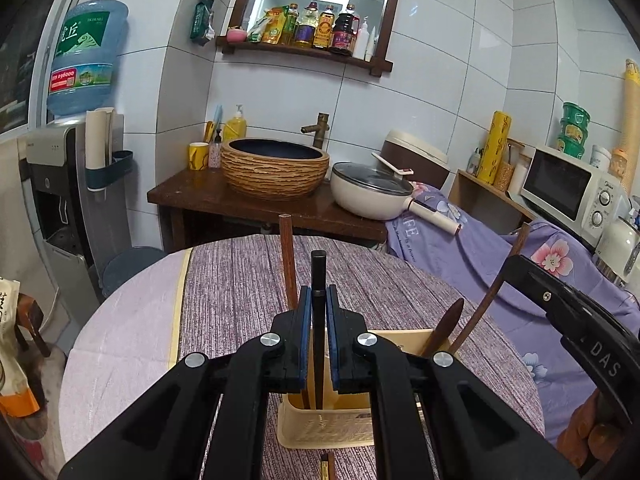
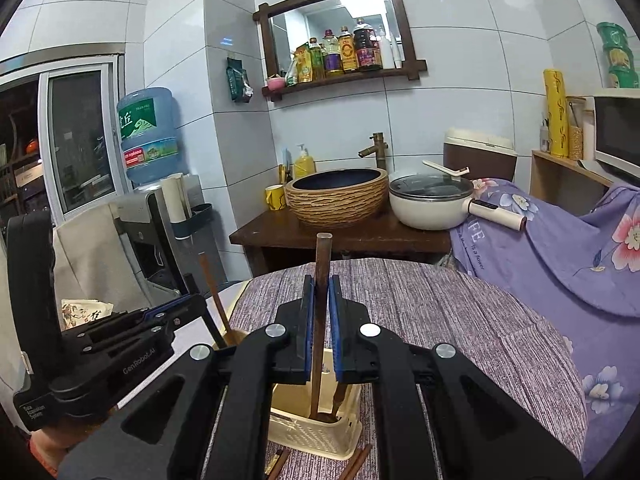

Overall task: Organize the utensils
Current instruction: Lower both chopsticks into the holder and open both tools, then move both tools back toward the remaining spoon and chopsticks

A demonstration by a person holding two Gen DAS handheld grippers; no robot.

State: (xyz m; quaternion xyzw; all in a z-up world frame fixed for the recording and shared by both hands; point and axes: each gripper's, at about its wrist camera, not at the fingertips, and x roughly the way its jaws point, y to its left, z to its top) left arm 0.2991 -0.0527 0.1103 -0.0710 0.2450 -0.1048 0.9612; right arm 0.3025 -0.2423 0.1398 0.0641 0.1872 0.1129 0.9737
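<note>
Two black two-finger grippers with blue pads work over one cream plastic slotted utensil basket (image 1: 326, 426) that stands on the near part of a round table under a purple striped cloth (image 1: 240, 280).

The left gripper (image 1: 319, 308) is clamped on one black chopstick (image 1: 319, 276). Its long axis runs nearly upright: the top end stands clear above the pads and the lower end reaches down into the basket. The right gripper (image 2: 321, 300) is clamped on one brown wooden chopstick (image 2: 322, 256), likewise close to upright, with its lower end down inside the basket (image 2: 320, 432).

In the left wrist view three more utensils stand in the basket. One reddish-brown wooden chopstick (image 1: 287, 256) rises just left of the black one. One dark wooden spoon (image 1: 446, 326) and one thin brown stick (image 1: 500, 280) lean to the right in the right-hand compartment; the stick looks to be the one the right gripper holds, though I cannot tell for sure.

On the cloth near the basket's front edge lie loose brown chopsticks (image 2: 358, 462), at least three ends visible in the right wrist view, pointing away from the camera; their full count is hidden by the gripper body.

Far behind, one woven-pattern basin (image 1: 275, 168) and one cream lidded pan (image 1: 372, 190) sit on a dark wooden counter.
</note>
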